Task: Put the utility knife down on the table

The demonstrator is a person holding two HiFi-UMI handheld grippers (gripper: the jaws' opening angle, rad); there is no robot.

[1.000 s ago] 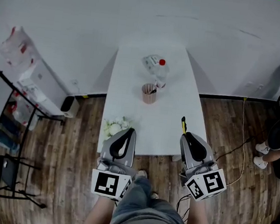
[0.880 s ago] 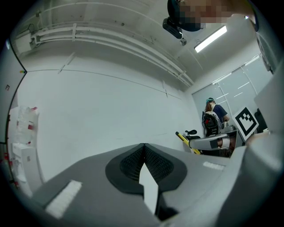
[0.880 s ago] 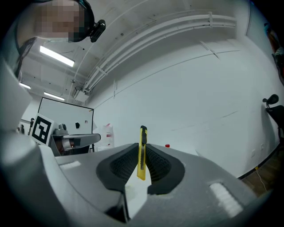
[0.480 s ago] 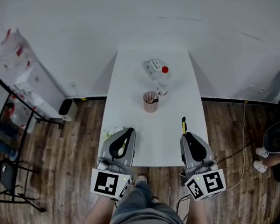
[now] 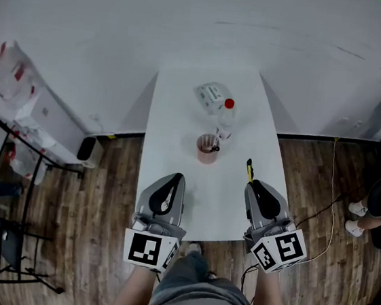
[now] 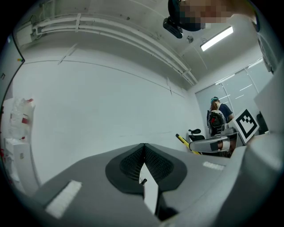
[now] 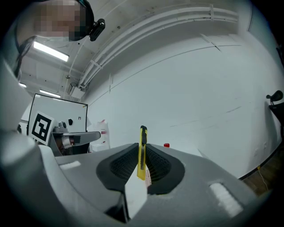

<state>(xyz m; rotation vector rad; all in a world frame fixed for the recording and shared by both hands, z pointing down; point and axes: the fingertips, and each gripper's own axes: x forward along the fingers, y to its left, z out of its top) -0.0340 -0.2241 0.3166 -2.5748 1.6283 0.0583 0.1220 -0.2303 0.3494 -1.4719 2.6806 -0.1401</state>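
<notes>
Right gripper view: yellow utility knife (image 7: 142,155) is clamped upright between the jaws of the right gripper (image 7: 143,146), its black end sticking out past them, and the head view puts it over the near right edge of the white table (image 5: 179,133). Left gripper (image 6: 144,148) has its jaws pressed together on nothing, over the table's near left edge. Farther up the table stand a pink cup (image 5: 207,148) with something dark inside, a red-capped bottle (image 5: 226,115) just behind it and a clear plastic packet (image 5: 211,95) beside that.
</notes>
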